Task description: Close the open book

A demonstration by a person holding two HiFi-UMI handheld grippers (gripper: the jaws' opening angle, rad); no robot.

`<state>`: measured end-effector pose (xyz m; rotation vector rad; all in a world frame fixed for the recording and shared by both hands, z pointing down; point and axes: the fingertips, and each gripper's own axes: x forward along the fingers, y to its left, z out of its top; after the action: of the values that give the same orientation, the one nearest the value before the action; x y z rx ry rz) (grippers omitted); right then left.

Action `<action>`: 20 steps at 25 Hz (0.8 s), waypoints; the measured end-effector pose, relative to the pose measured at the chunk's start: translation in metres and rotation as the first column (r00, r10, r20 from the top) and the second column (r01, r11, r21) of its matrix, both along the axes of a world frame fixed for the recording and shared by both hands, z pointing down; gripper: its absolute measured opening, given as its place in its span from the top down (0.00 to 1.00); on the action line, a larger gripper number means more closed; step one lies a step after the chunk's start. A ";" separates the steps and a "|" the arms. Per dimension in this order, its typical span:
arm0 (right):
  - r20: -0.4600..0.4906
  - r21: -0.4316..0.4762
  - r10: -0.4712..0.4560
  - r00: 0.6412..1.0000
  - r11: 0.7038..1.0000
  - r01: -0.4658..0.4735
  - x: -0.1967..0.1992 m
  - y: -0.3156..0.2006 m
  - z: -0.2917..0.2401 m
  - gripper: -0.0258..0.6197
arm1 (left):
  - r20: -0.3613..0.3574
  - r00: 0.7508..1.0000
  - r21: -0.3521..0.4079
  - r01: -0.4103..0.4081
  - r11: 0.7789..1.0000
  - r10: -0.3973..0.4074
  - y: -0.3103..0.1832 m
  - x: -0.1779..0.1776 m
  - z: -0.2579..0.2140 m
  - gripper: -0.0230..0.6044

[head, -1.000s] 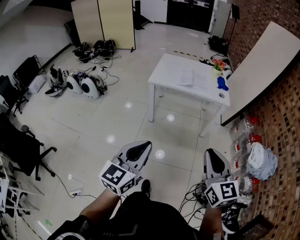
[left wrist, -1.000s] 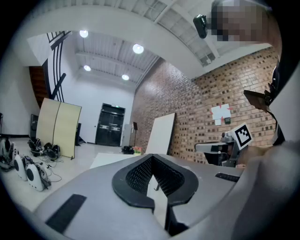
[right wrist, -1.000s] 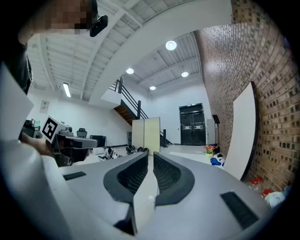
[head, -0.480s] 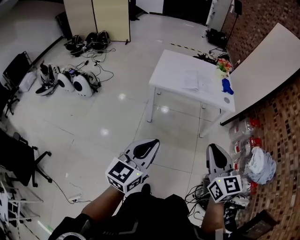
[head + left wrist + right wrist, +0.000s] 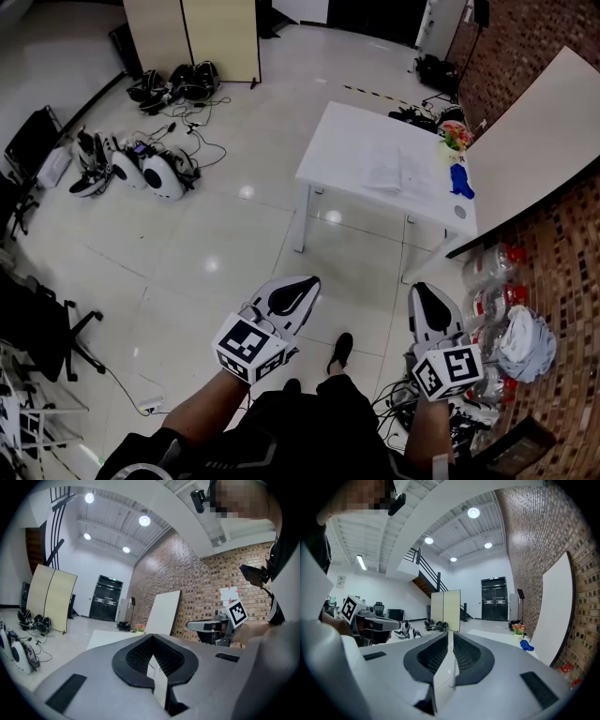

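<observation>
Nearest to us, left gripper [image 5: 298,289] and right gripper [image 5: 424,302] are held out level at waist height over the bare floor [image 5: 234,244], side by side but apart. Jaws of both are pressed together with nothing between them, which both gripper views confirm, left [image 5: 152,656] and right [image 5: 450,641]. We judge they're just carried idle, since nothing is in reach. A shoe [image 5: 341,349] shows below between them. Bottles and a bag [image 5: 520,333] sit at the brick wall by the right gripper. Further out is the white table [image 5: 323,155], well apart from both grippers. The open book [image 5: 382,173] lies flat, pages up, about mid-table. A blue object [image 5: 459,180] is at the table's right edge and flowers [image 5: 457,136] are at its far right corner, both clear of the book. Closing isn't started, and we'd need to get to the table first. Far left, there's gear with cables [image 5: 141,169] on the floor and a folding screen [image 5: 192,37] behind.
</observation>
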<state>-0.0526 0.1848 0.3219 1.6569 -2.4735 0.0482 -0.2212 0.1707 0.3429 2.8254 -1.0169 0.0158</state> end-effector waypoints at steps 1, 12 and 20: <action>0.002 0.005 -0.007 1.000 1.000 0.007 0.005 -0.009 0.001 0.95 | 0.008 1.000 0.007 0.005 1.000 -0.005 -0.009 0.005 0.000 0.97; 0.034 0.011 -0.103 0.994 0.995 0.103 0.072 -0.134 0.003 0.95 | 0.067 0.994 0.029 0.088 0.996 -0.090 -0.139 0.072 -0.004 0.97; 0.020 -0.009 -0.190 0.982 0.982 0.190 0.111 -0.205 0.020 0.95 | 0.065 0.983 0.052 0.167 0.985 -0.170 -0.229 0.112 -0.014 0.97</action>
<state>0.0584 -0.0203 0.3418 1.4150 -2.6281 0.0542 -0.1087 -0.0581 0.3291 2.7862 -1.2850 0.0743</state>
